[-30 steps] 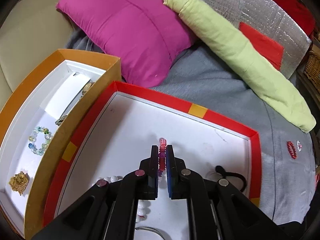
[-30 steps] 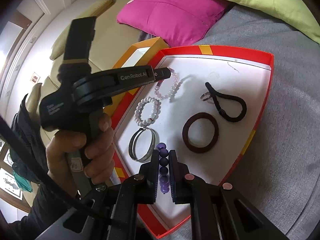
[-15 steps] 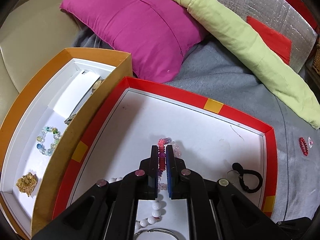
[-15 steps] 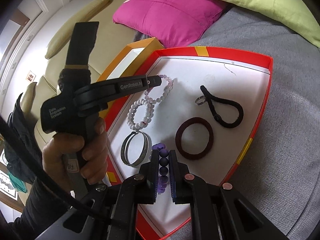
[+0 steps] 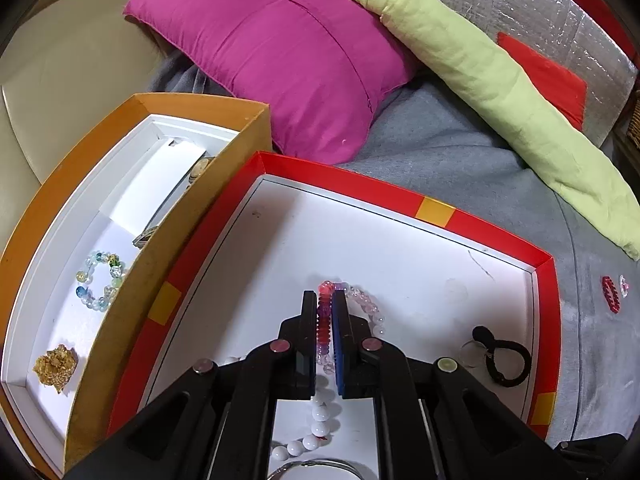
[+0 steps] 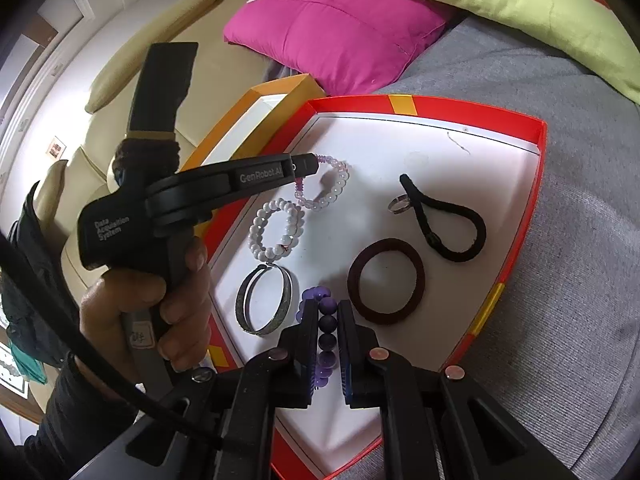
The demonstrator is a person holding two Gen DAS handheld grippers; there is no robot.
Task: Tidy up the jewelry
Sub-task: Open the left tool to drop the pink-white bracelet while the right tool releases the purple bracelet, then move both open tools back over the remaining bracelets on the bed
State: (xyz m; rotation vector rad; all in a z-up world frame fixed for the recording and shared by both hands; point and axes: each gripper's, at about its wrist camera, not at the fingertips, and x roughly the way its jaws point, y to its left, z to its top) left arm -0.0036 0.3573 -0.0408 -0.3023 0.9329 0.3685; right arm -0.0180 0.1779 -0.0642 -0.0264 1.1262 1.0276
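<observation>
My left gripper [image 5: 325,300] is shut on a pink and clear bead bracelet [image 5: 362,300] low over the white floor of the red tray [image 5: 436,212]; the bracelet [image 6: 334,194] trails onto the tray in the right wrist view, where the left gripper [image 6: 310,166] also shows. My right gripper [image 6: 329,308] is shut on a dark purple bead bracelet [image 6: 328,326] at the tray's near side. A white bead bracelet [image 6: 276,230], a silver bangle [image 6: 264,300], a maroon hair band [image 6: 386,280], a black hair tie [image 6: 448,222] and a ring [image 6: 398,204] lie in the tray [image 6: 532,184].
An orange box [image 5: 132,280] stands left of the tray and holds a coloured glass bead bracelet [image 5: 100,280], a gold piece [image 5: 54,366] and a watch [image 5: 192,176]. A magenta pillow [image 5: 288,52] and a green cushion [image 5: 480,80] lie behind. A red item [image 5: 610,294] lies on the grey cover.
The left gripper has lowered with the pink bracelet, whose loose end now rests on the tray floor. The right gripper has shifted slightly with the purple bracelet still in it.
</observation>
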